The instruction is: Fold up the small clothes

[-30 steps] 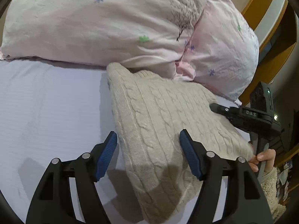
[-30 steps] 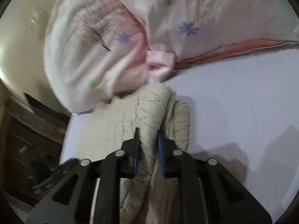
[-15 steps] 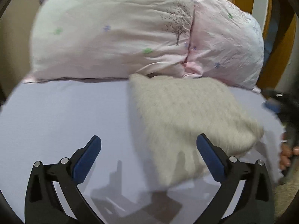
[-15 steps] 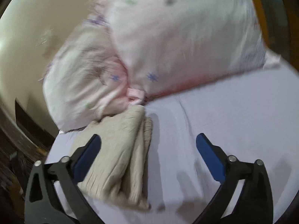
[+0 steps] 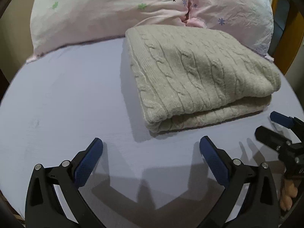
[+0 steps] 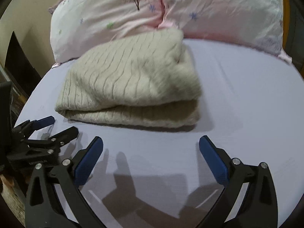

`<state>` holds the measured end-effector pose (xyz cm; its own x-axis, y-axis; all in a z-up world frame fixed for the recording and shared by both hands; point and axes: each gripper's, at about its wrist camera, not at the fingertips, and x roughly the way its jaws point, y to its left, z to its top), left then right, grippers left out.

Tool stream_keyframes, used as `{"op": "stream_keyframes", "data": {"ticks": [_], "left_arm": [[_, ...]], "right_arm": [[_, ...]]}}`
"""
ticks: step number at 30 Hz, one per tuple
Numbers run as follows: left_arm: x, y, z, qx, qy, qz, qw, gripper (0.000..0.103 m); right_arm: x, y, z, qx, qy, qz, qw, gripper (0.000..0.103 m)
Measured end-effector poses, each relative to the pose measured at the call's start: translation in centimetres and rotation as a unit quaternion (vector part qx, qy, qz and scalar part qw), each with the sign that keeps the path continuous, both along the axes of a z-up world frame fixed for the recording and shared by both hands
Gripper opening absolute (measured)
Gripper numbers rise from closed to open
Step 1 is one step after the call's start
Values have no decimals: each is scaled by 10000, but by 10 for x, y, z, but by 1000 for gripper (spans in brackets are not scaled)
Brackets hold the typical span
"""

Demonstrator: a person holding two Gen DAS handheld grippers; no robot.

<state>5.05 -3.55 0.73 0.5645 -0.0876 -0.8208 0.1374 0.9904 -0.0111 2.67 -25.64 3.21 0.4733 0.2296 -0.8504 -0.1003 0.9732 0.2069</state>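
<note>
A beige cable-knit sweater (image 5: 199, 76) lies folded in a thick rectangle on the lavender bed sheet (image 5: 66, 104), its far edge against the pillows. It also shows in the right wrist view (image 6: 133, 83). My left gripper (image 5: 151, 152) is open and empty, a short way in front of the sweater's near edge. My right gripper (image 6: 151, 150) is open and empty, also in front of the sweater. Each gripper shows at the edge of the other's view: the right one (image 5: 281, 131) and the left one (image 6: 47, 129).
Two pink flowered pillows (image 5: 114, 9) (image 5: 237, 13) lean at the head of the bed, also in the right wrist view (image 6: 114, 15). A wooden frame (image 5: 292, 43) stands at the far right. Dark furniture (image 6: 17, 66) sits to the left of the bed.
My right gripper has let go of the sweater and opened wide. Both grippers have pulled back from the sweater, which now lies folded on the sheet.
</note>
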Motion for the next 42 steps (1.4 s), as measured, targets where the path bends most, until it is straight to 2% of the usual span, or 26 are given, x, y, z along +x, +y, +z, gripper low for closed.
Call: {"op": "stream_keyframes", "data": {"ticks": [2, 6, 42], "left_arm": [[-1, -3, 0, 106, -62, -18, 9999, 102], [1, -2, 1, 91, -101, -18, 9999, 102], [3, -3, 1, 91, -108, 13, 9999, 102]], "right_arm": [[0, 11, -3, -494, -34, -94, 9987, 101], [-5, 28, -10, -981, -9, -42, 9952, 101], [3, 26, -11, -957, 14, -45, 9954, 101]]}}
